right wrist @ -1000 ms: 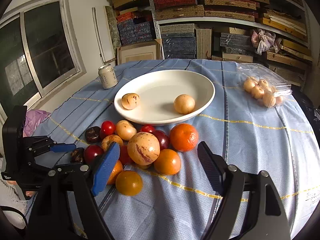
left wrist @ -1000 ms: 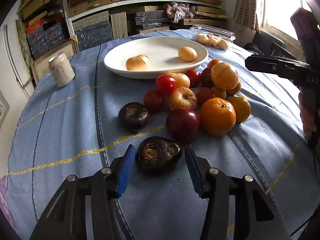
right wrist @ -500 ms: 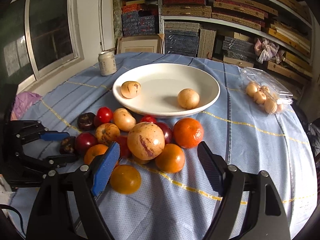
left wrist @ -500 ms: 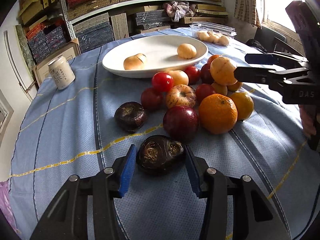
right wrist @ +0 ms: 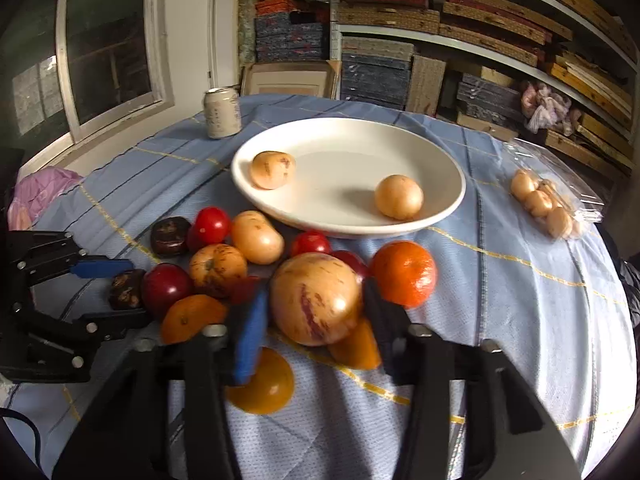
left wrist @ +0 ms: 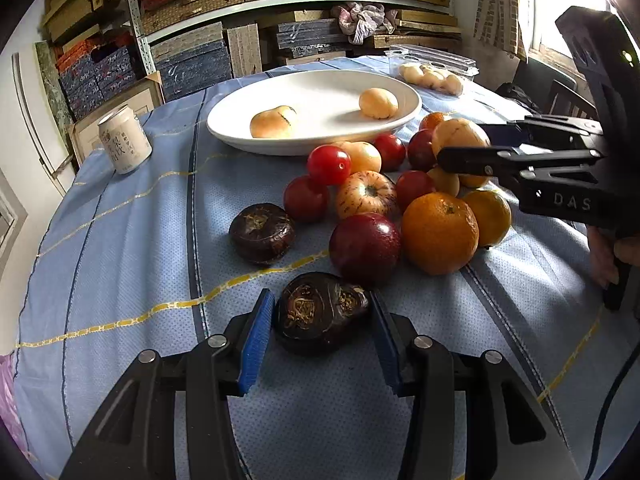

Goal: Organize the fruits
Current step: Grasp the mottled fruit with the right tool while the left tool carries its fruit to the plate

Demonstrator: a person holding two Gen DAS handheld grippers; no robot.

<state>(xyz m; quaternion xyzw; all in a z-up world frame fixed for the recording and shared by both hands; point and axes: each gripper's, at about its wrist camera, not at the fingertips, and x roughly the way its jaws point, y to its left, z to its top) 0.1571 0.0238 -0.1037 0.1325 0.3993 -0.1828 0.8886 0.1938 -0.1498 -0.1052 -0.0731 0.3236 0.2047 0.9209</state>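
Room: shelves packed with boxes and wooden frames stand behind a round table with a blue cloth [left wrist: 120,264] that has yellow lines.
Can: a white drink can [left wrist: 125,139] stands upright on the left, well apart from the fruit.
Plate: a big white plate [right wrist: 452,200] sits at the middle and holds two tan, round fruits.
Fruit pile: red, orange and tan fruits lie in a bunch just in front of the plate.
Left gripper: the left gripper [left wrist: 322,322] has its blue pads on both sides of a dark wrinkly fruit [left wrist: 320,312]. The pads touch it, and it sits on the cloth.
Right gripper: the right gripper [right wrist: 314,320] is closing its jaws around a big tan fruit with purple streaks [right wrist: 316,300]. The pads look right against it, but that part is blurry.
Only the left view shows: a hand [left wrist: 608,256] holding the right gripper's handle.
Only the right view shows: a window [right wrist: 92,44] and something pink [right wrist: 36,192] at the table's left edge.
Far right: a clear pack of small pale fruits [right wrist: 548,204] lies apart from the pile.
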